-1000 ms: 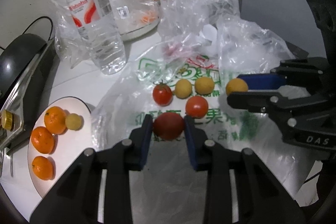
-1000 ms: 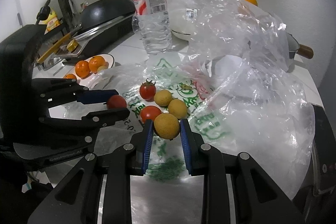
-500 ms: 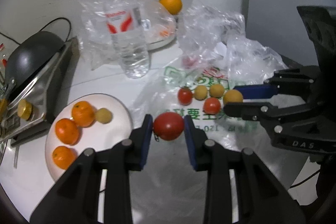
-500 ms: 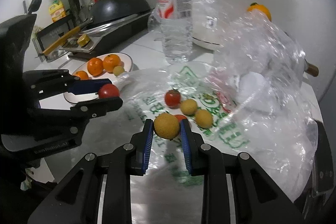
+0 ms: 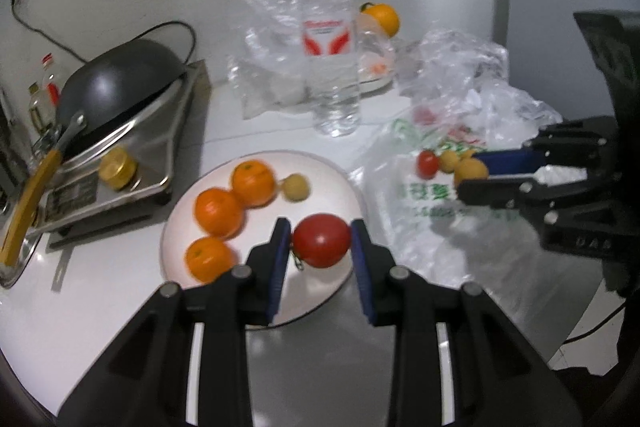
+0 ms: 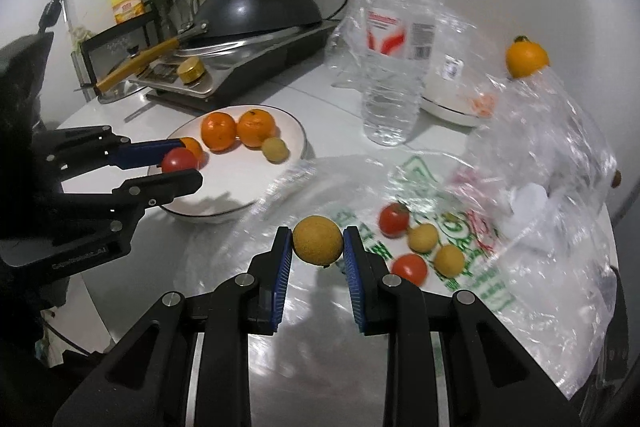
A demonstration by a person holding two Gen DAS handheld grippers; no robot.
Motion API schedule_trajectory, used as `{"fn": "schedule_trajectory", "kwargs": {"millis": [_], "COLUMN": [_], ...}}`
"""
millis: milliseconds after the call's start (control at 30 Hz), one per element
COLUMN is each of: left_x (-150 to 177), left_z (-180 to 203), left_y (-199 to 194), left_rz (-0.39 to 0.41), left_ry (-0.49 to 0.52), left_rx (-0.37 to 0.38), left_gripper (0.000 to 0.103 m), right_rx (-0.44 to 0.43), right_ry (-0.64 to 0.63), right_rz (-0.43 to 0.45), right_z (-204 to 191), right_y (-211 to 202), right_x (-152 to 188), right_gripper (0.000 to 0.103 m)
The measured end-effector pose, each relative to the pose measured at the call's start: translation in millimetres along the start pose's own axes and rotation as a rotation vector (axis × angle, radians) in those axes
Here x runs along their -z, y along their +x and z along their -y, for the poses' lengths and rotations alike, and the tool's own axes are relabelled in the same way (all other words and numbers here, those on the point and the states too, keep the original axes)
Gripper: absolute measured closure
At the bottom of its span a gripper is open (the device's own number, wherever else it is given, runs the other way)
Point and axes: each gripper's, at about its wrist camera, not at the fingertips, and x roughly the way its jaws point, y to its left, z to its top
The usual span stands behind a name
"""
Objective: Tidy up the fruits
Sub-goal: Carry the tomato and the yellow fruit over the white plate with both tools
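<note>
Both tongs are loaded! The left gripper (image 5: 321, 241) is clenched on a red tomato (image 5: 321, 240), its blue pads pressed to either side, and it hangs right over the white plate (image 5: 344, 187) — the fruit held clear above the bare right part of the dish. On that plate sit three oranges (image 5: 218, 212) in a cluster, with one small yellow fruit (image 5: 296, 187) just beside them. Over to the right, the right gripper (image 6: 318, 247) grasps a round yellow fruit (image 6: 318, 240) of its own, above the printed plastic bag (image 6: 460, 227) — two small tomatoes (image 6: 394, 219) and two more yellow fruits (image 6: 423, 237) lie loose on it. A water bottle (image 6: 390, 67) stands upright behind the plate, and a lone orange (image 6: 526, 57) rests far back by the wall.
</note>
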Motion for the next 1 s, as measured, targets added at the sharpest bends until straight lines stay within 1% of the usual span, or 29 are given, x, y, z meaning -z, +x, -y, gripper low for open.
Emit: {"fn": "schedule_trajectory", "kwargs": {"millis": [133,333,500,633,767,1000], "left_x": [12.5,28.0,30.7,33.9,38.6,38.8], "left_z": [-13.4,-22.6,-29.4,-32.3,-33.5,-42.5], "left_y": [3.4,11.3,10.7,14.2,17.7,22.3], "left_rz": [-0.008,-0.026,-0.018,-0.030,-0.040,-0.046], "left_ry": [0.004,0.014,-0.005,-0.014,-0.004,-0.022], "left_rx": [-0.027,-0.052,-0.056,-0.049,-0.070,-0.079], "left_gripper": [0.072,0.072,0.072,0.072,0.072,0.072], "right_rx": [0.004,-0.002,-0.004,-0.004,-0.013,-0.023], "right_ry": [-0.018,-0.058,-0.066,-0.073,-0.081,-0.084], "right_rz": [-0.003,-0.018,-0.027,-0.033,-0.035,-0.052], "right_z": [-11.7,-28.5,-35.4,-38.9,-45.5,-51.8], "right_y": [4.8,15.9,24.4,31.5,38.5,53.9], "right_x": [-8.3,-17.4,-23.0,-27.0,-31.9,-37.1], "right_gripper": [0.075,0.075,0.075,0.075,0.075,0.075]}}
